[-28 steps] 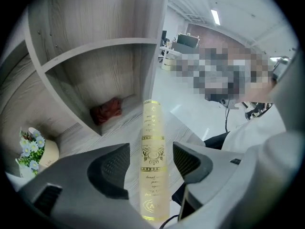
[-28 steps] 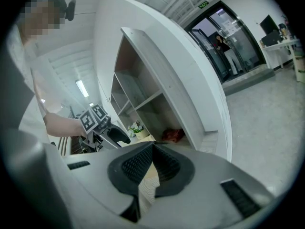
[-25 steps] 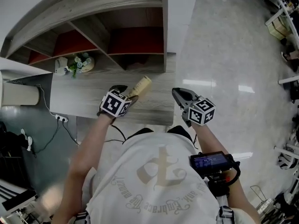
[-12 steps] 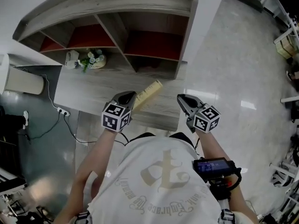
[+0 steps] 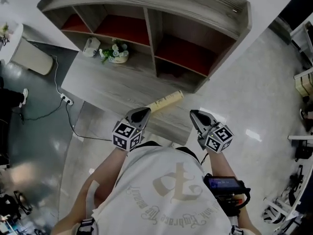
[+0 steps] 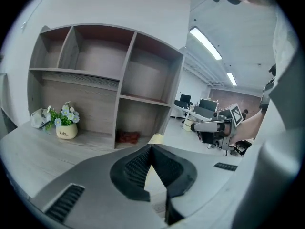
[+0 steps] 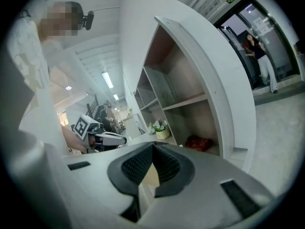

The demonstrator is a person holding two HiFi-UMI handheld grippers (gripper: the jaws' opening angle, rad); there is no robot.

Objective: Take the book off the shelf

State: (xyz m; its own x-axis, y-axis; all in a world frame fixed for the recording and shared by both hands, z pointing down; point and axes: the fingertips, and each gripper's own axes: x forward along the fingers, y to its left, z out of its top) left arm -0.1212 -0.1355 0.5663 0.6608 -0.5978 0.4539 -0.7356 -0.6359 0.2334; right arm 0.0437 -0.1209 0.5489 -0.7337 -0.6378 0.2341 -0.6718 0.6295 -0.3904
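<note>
The cream book [image 5: 166, 102] lies flat on the grey wooden table [image 5: 107, 84], in front of the shelf unit [image 5: 146, 13] and outside its compartments. My left gripper [image 5: 143, 113] is just behind the book's near end, its jaws shut tip to tip. In the left gripper view the book [image 6: 156, 138] shows just past the closed tips of the left gripper [image 6: 151, 148]; I see no pad pressing on it. My right gripper [image 5: 195, 115] hovers to the right at the table's front edge. The right gripper [image 7: 152, 147] is shut and holds nothing that I can see.
A small flower pot [image 5: 117, 54] and a white figurine [image 5: 90, 46] stand on the table by the shelf. A red object [image 6: 127, 137] lies in the lower right compartment. Cables and a socket [image 5: 63, 99] are on the floor at the left; office furniture [image 5: 303, 82] stands at the right.
The book was tilted up at the left gripper's tip and now lies on the table ahead of it. Both grippers have drawn back toward the table's front edge, and the view has swung.
</note>
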